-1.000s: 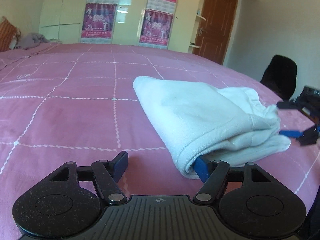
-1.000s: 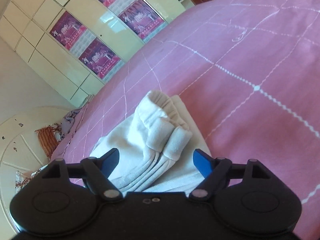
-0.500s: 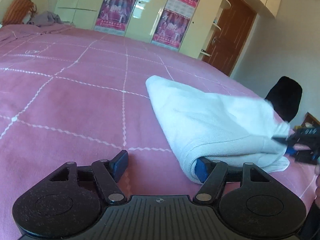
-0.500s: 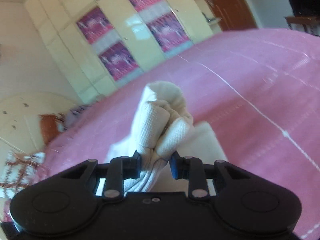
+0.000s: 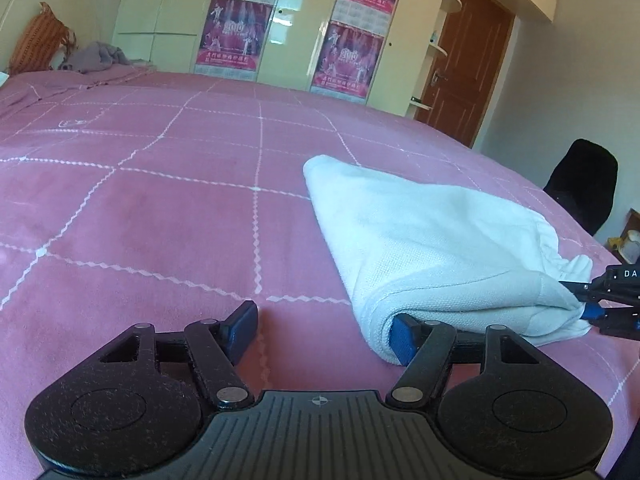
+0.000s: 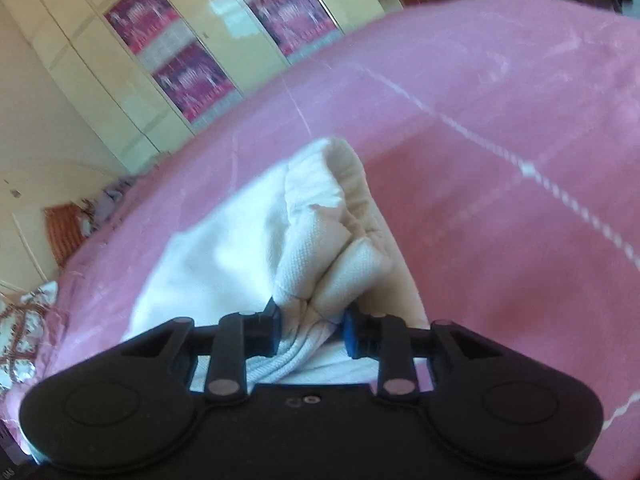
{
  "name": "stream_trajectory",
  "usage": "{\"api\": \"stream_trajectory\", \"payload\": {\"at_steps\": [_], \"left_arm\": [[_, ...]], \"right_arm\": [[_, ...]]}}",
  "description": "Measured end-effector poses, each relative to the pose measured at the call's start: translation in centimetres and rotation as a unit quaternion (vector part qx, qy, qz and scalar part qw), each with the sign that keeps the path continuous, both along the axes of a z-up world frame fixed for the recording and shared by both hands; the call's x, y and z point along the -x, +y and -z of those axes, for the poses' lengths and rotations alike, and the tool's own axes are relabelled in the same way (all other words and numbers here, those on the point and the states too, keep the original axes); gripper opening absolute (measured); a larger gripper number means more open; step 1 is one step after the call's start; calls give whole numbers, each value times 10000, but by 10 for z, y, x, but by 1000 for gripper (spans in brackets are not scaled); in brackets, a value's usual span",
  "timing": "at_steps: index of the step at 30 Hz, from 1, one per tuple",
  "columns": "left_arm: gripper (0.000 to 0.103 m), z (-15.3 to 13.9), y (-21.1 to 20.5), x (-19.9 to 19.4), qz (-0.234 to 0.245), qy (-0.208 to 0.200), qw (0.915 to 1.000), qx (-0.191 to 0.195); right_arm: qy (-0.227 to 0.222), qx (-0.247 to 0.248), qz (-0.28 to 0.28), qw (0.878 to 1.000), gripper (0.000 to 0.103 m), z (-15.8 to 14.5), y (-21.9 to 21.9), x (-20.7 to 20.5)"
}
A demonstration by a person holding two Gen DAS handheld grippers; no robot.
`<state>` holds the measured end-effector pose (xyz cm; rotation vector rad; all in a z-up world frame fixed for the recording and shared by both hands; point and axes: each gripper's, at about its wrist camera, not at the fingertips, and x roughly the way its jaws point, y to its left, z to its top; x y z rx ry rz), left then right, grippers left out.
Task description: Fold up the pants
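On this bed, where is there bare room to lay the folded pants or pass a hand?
Free: the pink bedspread left of the white pants, back to the wardrobe, and the stretch right of the pants in the right wrist view. Crowded: the near right, where the right gripper clamps the pants' end and the left gripper stands open at the near fold. Purple clothes fill the far left corner.

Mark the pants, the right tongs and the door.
pants (image 5: 424,240): left wrist view, on the flat top layer of the folded white cloth.
right tongs (image 6: 310,326): right wrist view, midway between the tips, shut on the bunched waistband.
door (image 5: 464,60): left wrist view, on the brown panel.
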<state>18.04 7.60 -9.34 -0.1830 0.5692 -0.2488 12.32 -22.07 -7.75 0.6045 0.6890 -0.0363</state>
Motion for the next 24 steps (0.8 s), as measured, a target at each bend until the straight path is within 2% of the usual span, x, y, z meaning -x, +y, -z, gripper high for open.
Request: {"api": "stream_trajectory", "payload": {"at_steps": [2, 6, 9, 20, 21, 22, 23, 24], "left_arm": [[68, -3, 1, 4, -40, -99, 9999, -27], [68, 2, 0, 2, -63, -1, 10000, -53], [68, 2, -3, 4, -61, -2, 9999, -139], [68, 0, -8, 2, -16, -52, 9996, -287], [68, -2, -7, 4, -23, -140, 9996, -261], [66, -7, -1, 8, -99, -343, 9994, -30], [64, -12, 4, 13, -167, -544, 9981, 218], [64, -16, 5, 18, -229, -699, 9970, 254]], "right_arm": [[-151, 2, -6, 9999, 30, -2, -1, 1], [-421, 25, -125, 9990, 30, -17, 0, 5], [-165, 46, -160, 9997, 31, -8, -2, -2], [-120, 235, -155, 9995, 33, -12, 5, -4], [-96, 270, -152, 9995, 33, -13, 6, -5], [-68, 304, -147, 9994, 32, -15, 7, -6], [-133, 276, -152, 9994, 31, -19, 7, -6], [-320, 225, -201, 9990, 30, -26, 7, -4]]}}
